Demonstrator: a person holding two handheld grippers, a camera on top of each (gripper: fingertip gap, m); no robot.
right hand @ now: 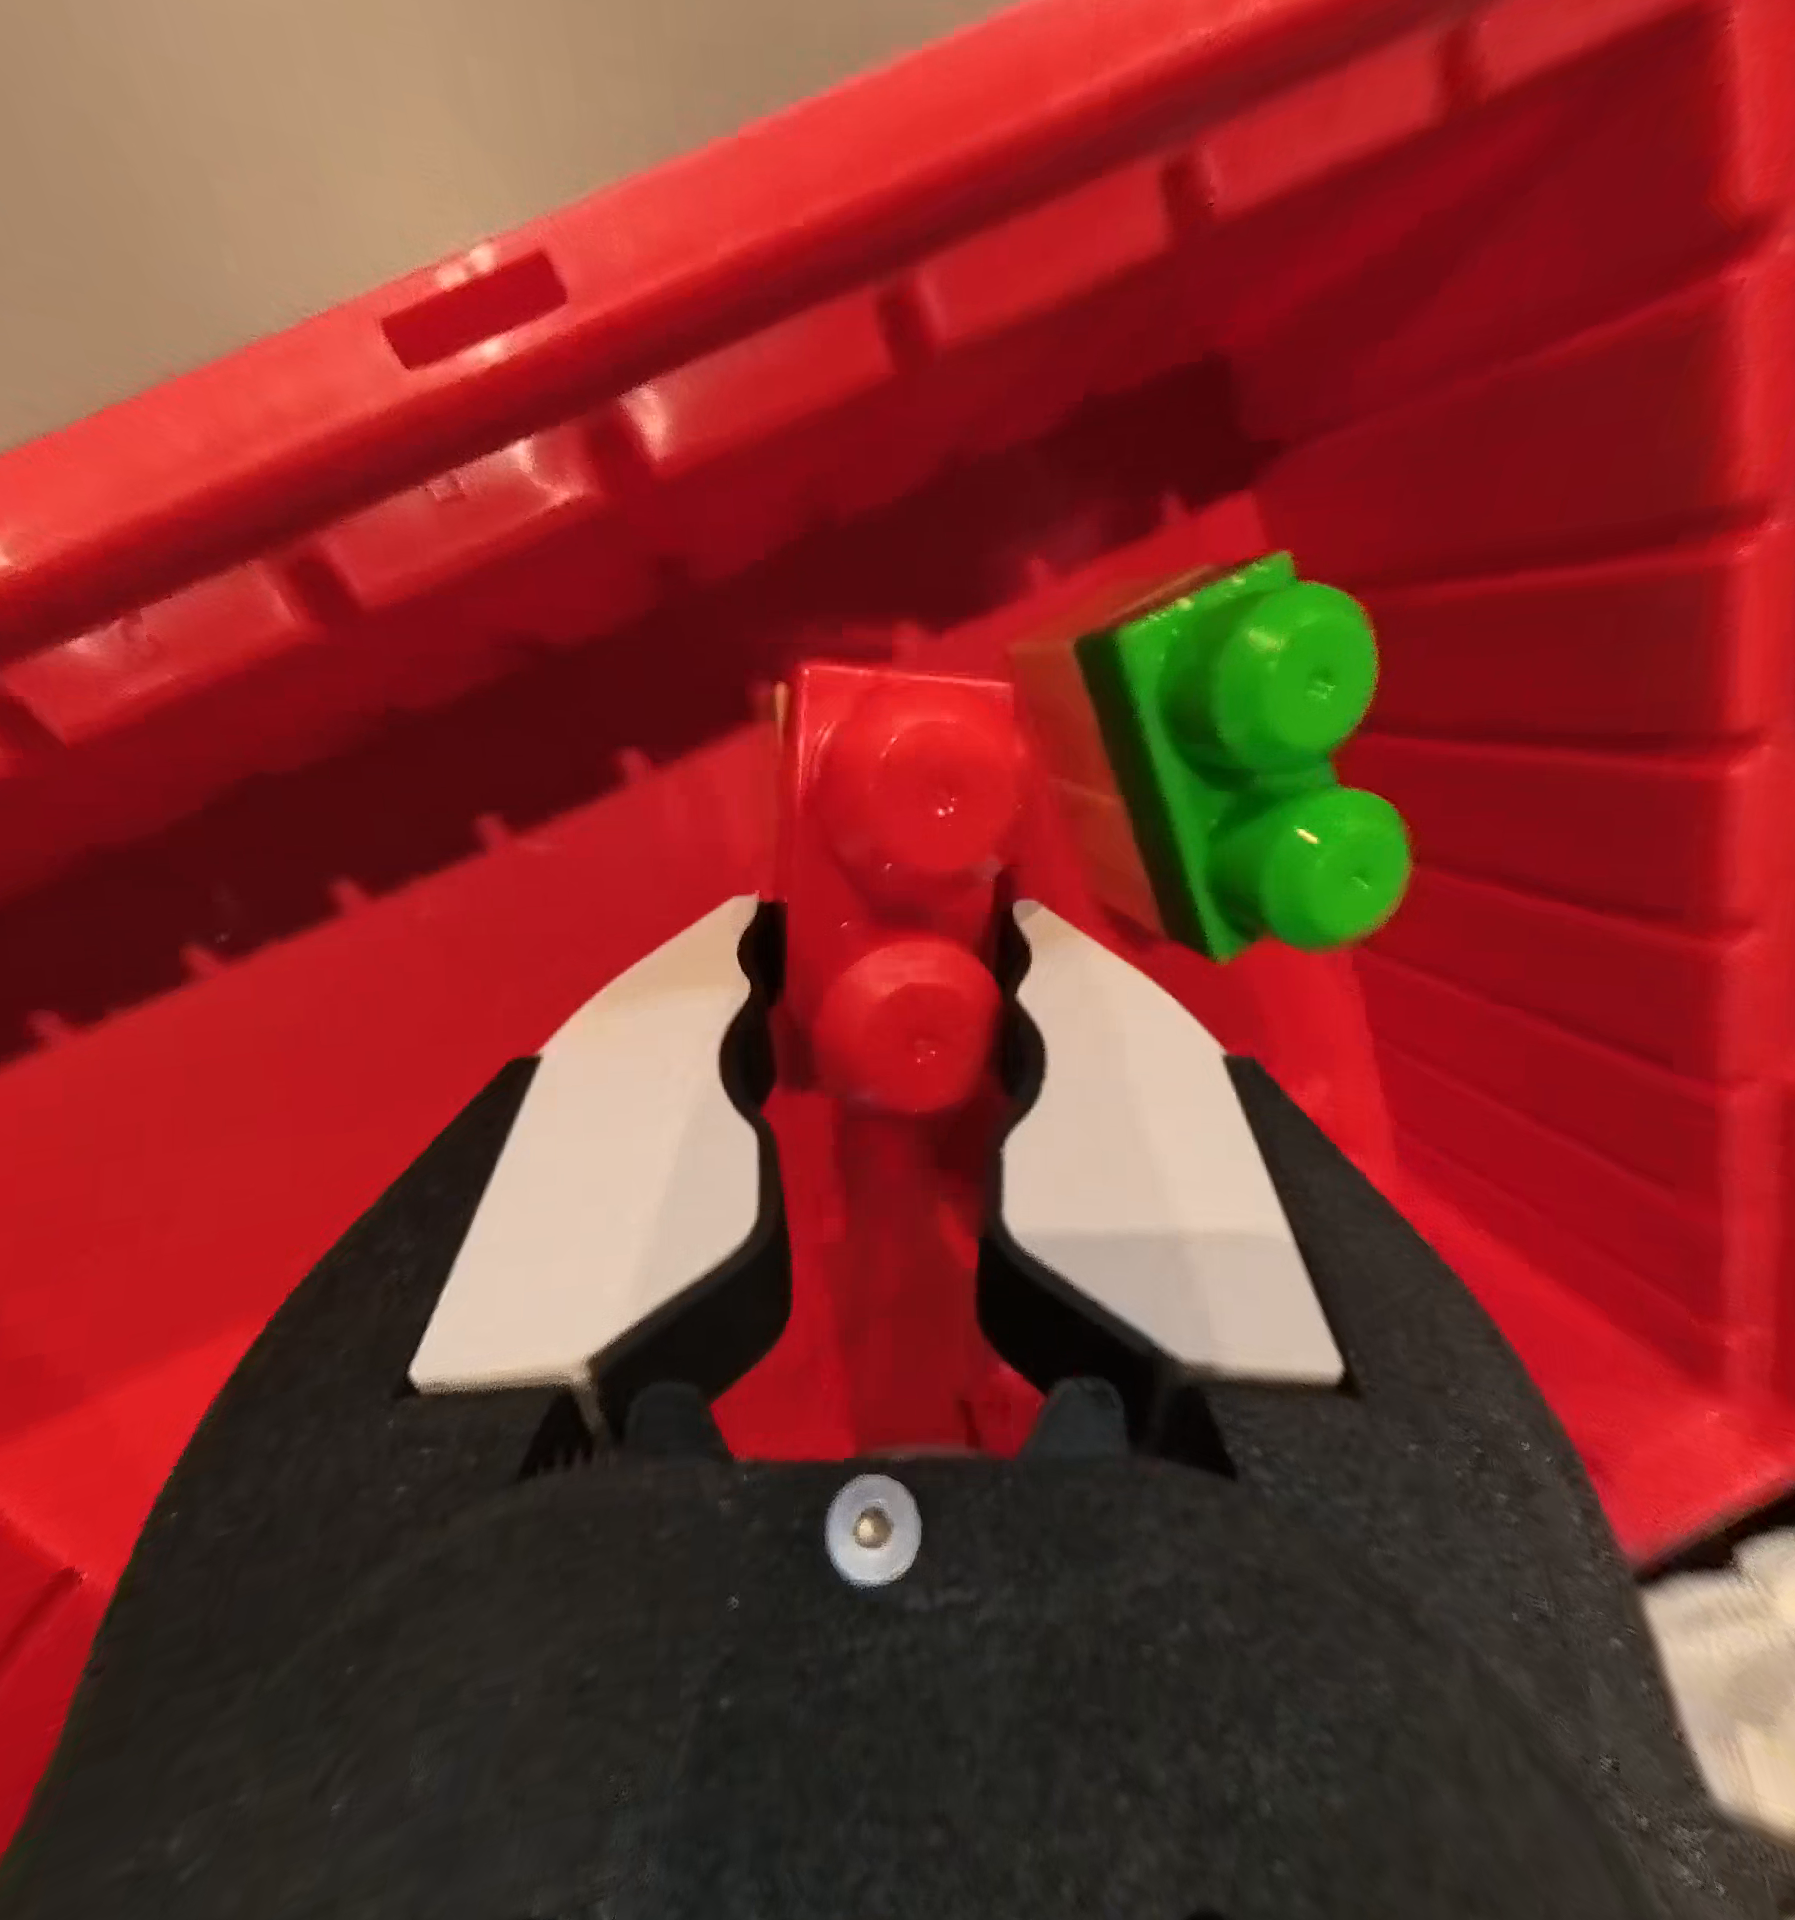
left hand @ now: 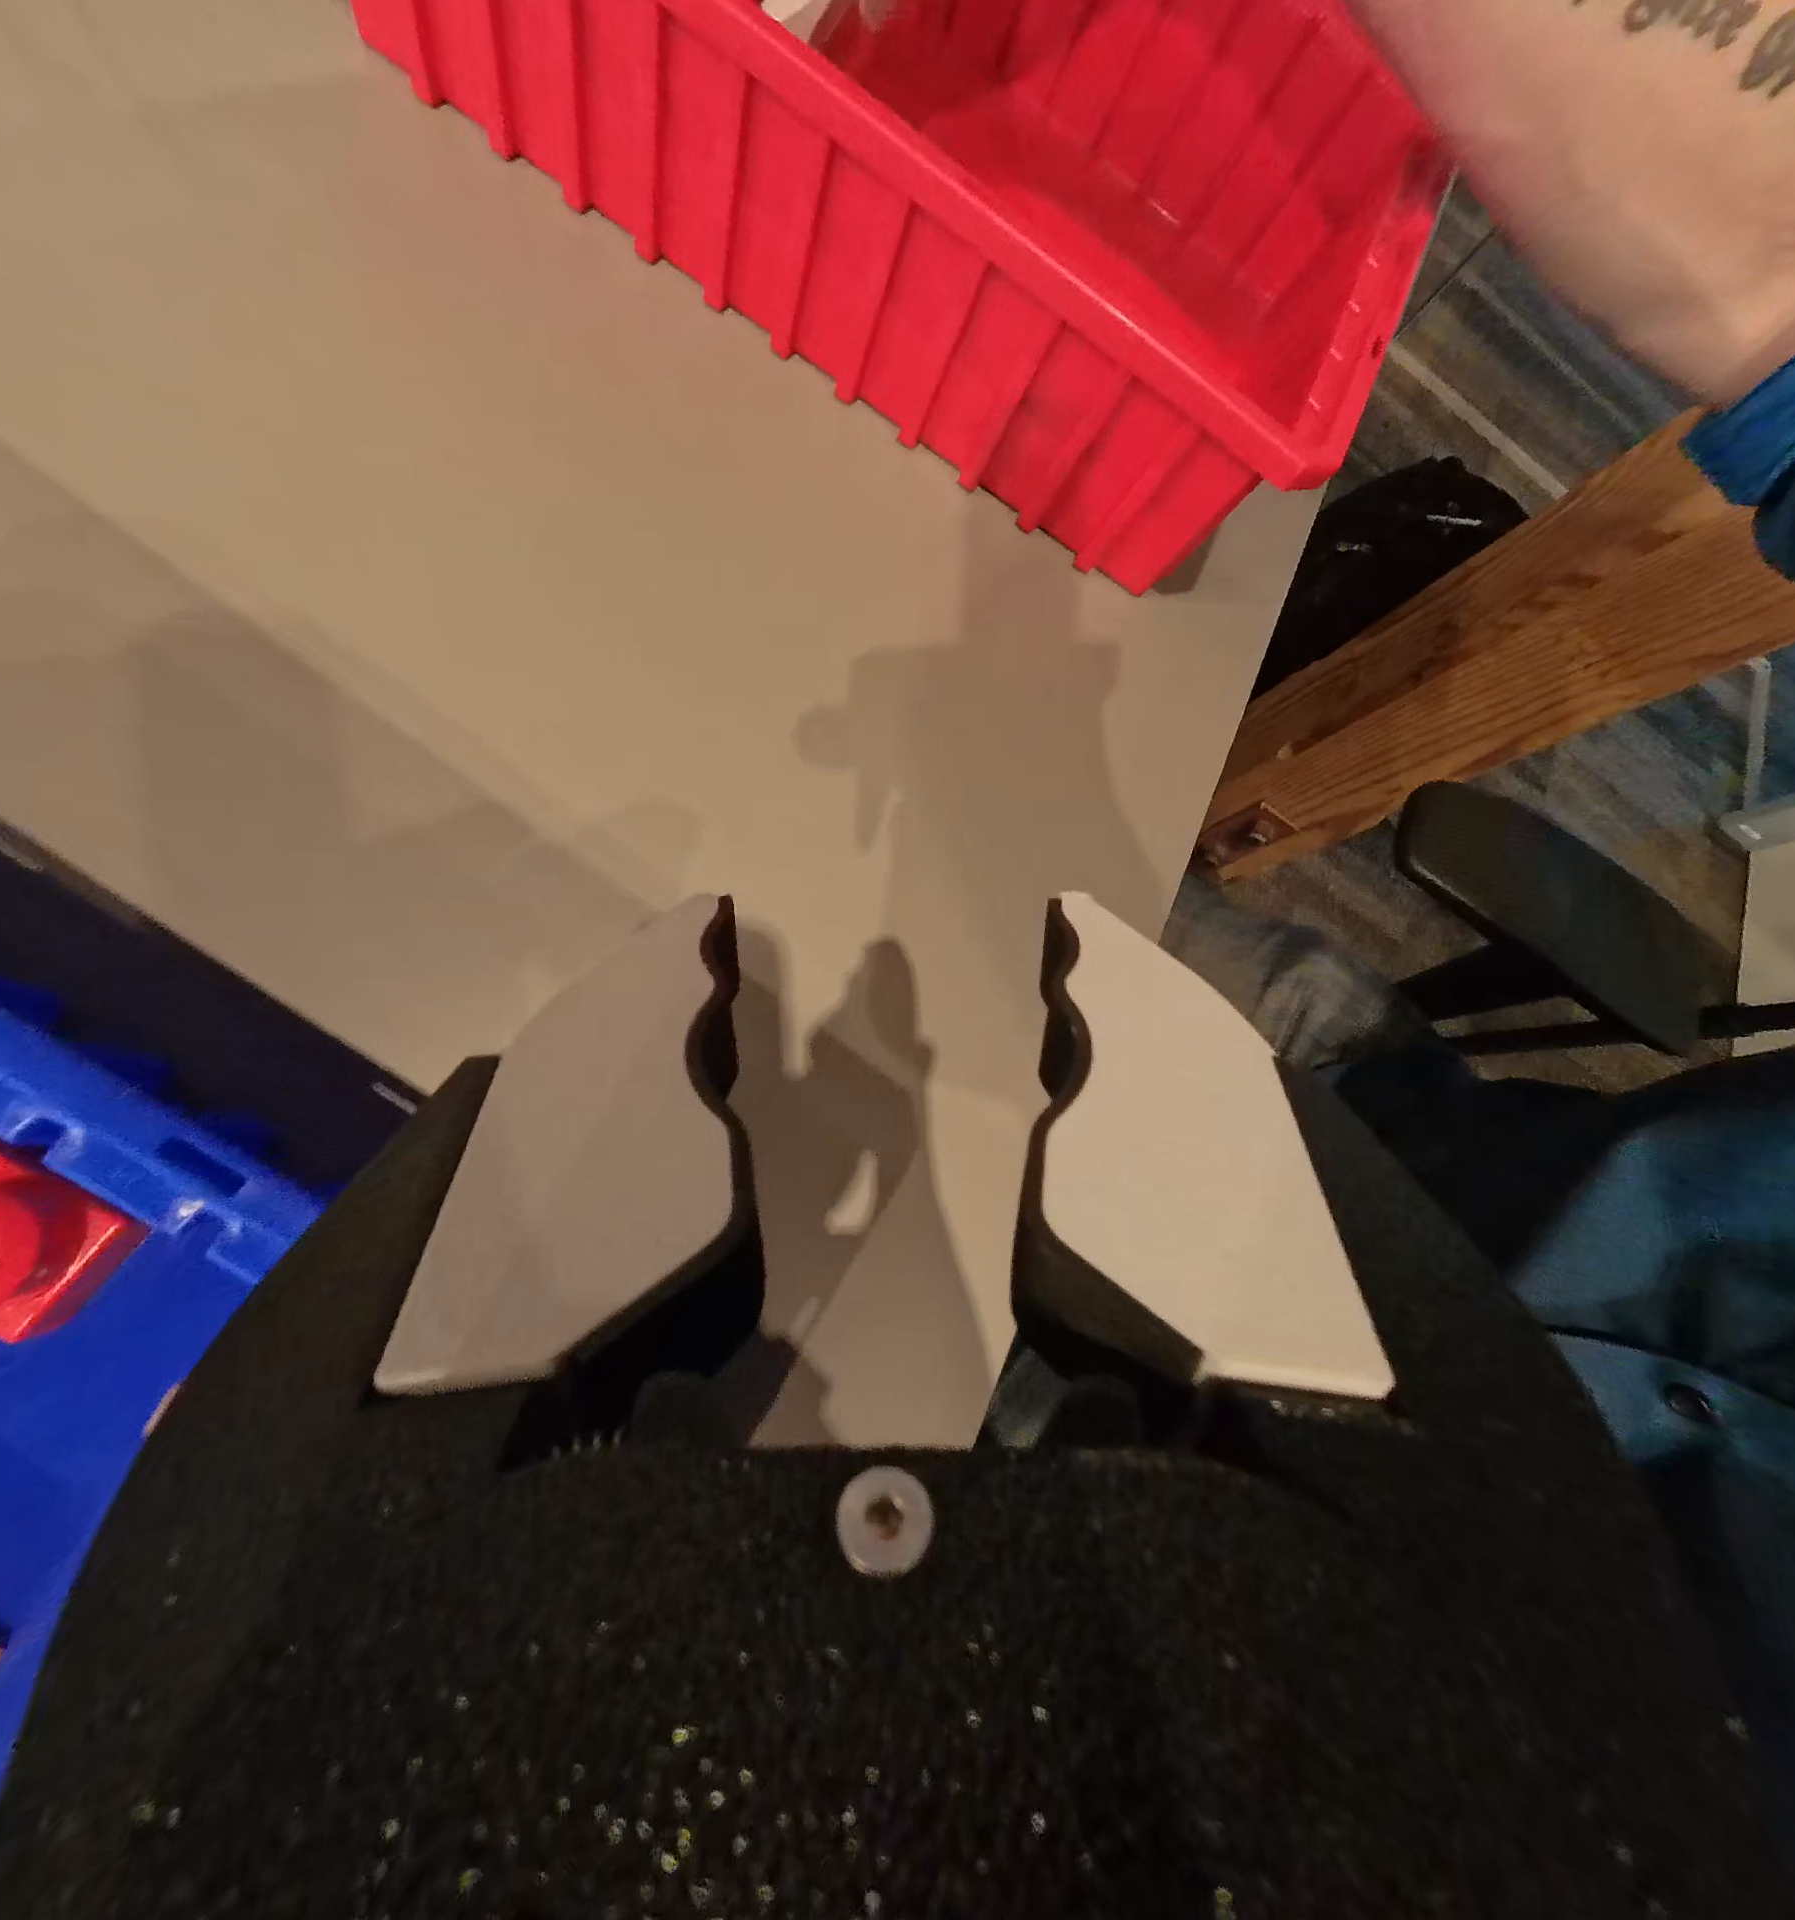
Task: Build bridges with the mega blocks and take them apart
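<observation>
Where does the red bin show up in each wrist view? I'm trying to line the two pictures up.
Left wrist view: red bin at the top, centre to right, seen from outside, on the beige table.
Right wrist view: red bin fills the frame, seen from inside.
Shared landmark: the bin's ribbed long wall.

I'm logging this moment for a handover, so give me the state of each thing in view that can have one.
Left gripper: open, empty, over the table.
Right gripper: shut on the red block, inside the red bin.
Green block: tilted, loose, beside the red block.
Red bin: on the table.
Blue bin: holds a red block.
</observation>
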